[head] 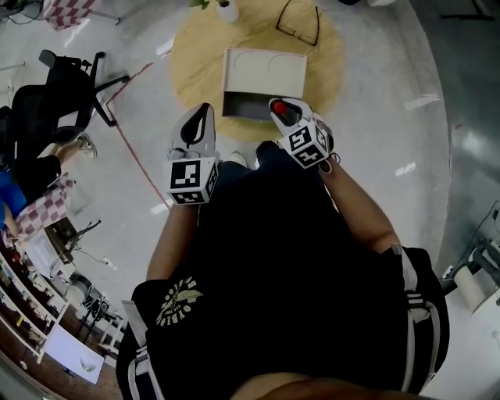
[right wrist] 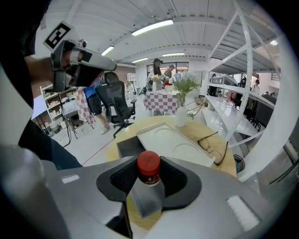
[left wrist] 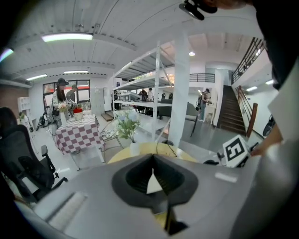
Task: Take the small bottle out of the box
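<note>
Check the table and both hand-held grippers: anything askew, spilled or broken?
Nothing stands out. The box lies flat on the round table, glasses beside it, vase upright. The right hand-held gripper clamps the small bottle, cap on; the left hand-held gripper is shut, empty.

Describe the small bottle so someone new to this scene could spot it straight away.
Find the round wooden table with the pale box lying on it. At the box's near edge, the right tongs are clamped on the small bottle. Its red cap sets it apart from the pale box, the dark glasses and the white vase.
</note>
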A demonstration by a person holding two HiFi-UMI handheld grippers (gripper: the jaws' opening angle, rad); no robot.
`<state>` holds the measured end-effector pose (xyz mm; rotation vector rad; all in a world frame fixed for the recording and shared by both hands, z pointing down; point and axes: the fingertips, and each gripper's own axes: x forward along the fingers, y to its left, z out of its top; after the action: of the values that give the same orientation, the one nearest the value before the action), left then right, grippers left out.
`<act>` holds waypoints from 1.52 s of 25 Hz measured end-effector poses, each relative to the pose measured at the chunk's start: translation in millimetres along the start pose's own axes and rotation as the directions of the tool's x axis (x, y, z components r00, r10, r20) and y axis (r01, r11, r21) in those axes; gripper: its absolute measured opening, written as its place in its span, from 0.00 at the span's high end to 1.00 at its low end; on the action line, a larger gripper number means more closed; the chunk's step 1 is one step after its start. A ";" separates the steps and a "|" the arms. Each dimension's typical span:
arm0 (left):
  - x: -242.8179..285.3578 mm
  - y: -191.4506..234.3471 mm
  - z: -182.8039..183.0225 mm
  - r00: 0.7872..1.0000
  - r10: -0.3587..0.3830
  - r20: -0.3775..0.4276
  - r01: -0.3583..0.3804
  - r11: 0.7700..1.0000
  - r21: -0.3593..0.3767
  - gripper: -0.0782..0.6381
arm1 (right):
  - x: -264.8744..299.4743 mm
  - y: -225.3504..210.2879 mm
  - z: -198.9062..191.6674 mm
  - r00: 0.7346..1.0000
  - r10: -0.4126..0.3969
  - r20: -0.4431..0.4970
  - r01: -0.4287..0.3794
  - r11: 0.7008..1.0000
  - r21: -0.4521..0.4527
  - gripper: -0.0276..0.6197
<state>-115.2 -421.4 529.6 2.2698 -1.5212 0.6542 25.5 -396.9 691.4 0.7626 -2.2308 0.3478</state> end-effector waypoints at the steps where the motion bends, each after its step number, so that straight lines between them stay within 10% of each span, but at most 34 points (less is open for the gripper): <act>1: -3.0 2.4 4.6 1.000 0.008 0.011 -0.008 1.000 0.001 0.89 | -7.1 0.2 9.6 1.000 0.009 0.011 -0.009 1.000 -0.008 0.72; 12: -32.2 -11.1 91.8 0.974 -0.113 0.194 0.099 0.992 0.081 0.89 | -114.9 -12.4 118.5 0.995 -0.032 0.099 0.040 0.996 -0.075 0.72; 25: -59.3 -2.0 142.1 0.895 -0.380 0.232 0.336 0.919 0.208 0.89 | -219.0 -1.4 232.4 0.978 -0.158 0.138 0.162 0.987 -0.018 0.72; 38: -59.6 -4.9 149.9 0.829 -0.513 0.224 0.468 0.855 0.225 0.89 | -242.2 7.3 236.9 0.952 -0.290 0.093 0.286 0.956 0.058 0.72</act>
<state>-101.6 -449.6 371.2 2.8207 -0.9234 0.3241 20.5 -398.3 352.6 1.1359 -2.1689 0.2189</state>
